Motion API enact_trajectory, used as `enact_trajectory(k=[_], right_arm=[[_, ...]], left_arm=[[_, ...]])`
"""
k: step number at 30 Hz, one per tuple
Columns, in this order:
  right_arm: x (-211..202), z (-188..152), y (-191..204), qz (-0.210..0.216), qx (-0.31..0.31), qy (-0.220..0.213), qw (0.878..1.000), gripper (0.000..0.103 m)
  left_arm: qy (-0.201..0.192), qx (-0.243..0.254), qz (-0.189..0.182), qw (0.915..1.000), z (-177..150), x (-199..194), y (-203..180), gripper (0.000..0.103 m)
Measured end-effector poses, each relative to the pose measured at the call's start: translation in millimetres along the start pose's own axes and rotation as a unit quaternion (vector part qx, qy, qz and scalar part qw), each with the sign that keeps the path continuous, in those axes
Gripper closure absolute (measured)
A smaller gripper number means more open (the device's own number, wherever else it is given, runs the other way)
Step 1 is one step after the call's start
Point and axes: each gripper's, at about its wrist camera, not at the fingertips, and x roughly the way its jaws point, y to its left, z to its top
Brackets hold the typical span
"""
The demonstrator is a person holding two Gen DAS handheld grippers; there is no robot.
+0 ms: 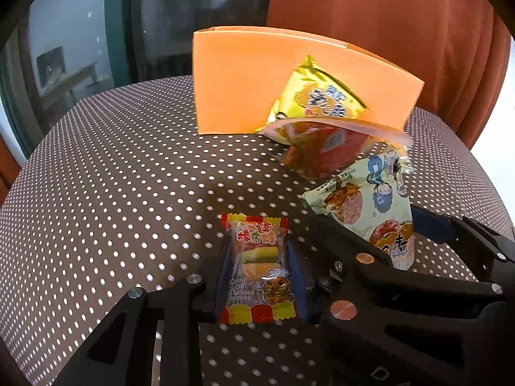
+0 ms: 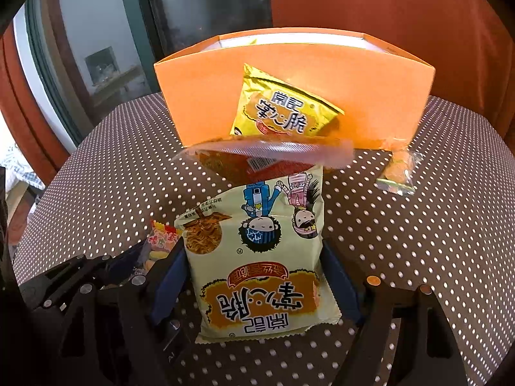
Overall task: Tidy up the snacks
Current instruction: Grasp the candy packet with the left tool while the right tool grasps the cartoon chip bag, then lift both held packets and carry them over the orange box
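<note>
We see a brown tablecloth [image 1: 112, 173] dotted with white, spread across the whole surface. Behind the tablecloth's far edge hangs a rust-orange curtain [image 1: 386, 32]. To the left of that curtain, also beyond the tablecloth, stands a dark glass door [image 2: 199, 6] with a teal frame [image 1: 117, 25].

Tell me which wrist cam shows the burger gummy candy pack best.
Left wrist: the burger gummy candy pack fills the centre, label readable, clamped in the left gripper. Right wrist catches only its top corner behind the cream noodle snack bag.
</note>
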Motion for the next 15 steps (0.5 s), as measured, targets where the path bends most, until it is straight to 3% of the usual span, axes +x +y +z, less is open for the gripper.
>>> enact_trajectory(k=[15], right_arm=[[-52.9,-3.7,-32.4,-0.005,0.015,-0.045,0.999,0.022]], left_arm=[[-0.044,0.021,-0.014,0.9987,6.2,-43.2,-40.6,0.071]])
